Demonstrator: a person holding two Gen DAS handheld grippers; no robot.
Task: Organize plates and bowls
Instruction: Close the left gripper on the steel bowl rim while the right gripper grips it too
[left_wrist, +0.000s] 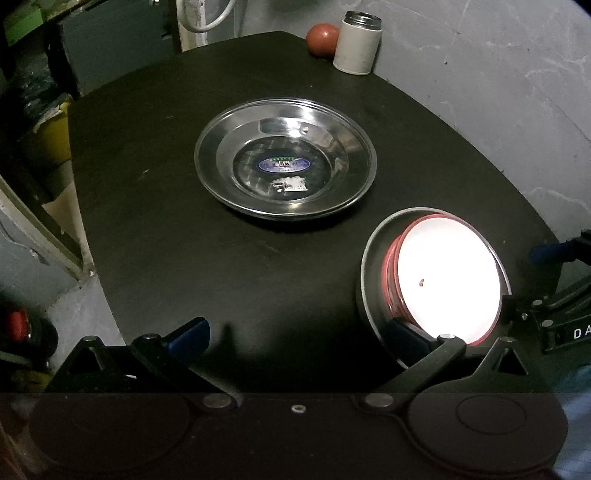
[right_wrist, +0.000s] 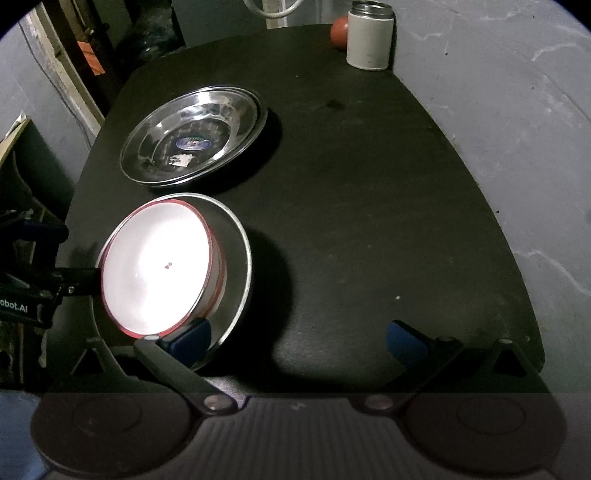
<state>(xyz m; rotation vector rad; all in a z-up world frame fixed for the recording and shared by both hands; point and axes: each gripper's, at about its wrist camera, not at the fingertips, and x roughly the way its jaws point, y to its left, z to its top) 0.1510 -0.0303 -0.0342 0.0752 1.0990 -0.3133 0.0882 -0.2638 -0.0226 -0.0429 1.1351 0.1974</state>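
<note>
Black table, shiny steel plates, red-rimmed white bowl in steel bowl, both jaws spread.

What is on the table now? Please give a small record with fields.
surface: black table
far stack: steel plates, nested, sticker inside
near stack: white bowl with red rim inside a steel bowl
far corner: white canister, red ball
left tool: open, one finger at the near stack
right tool: open, one finger at the near stack
</note>
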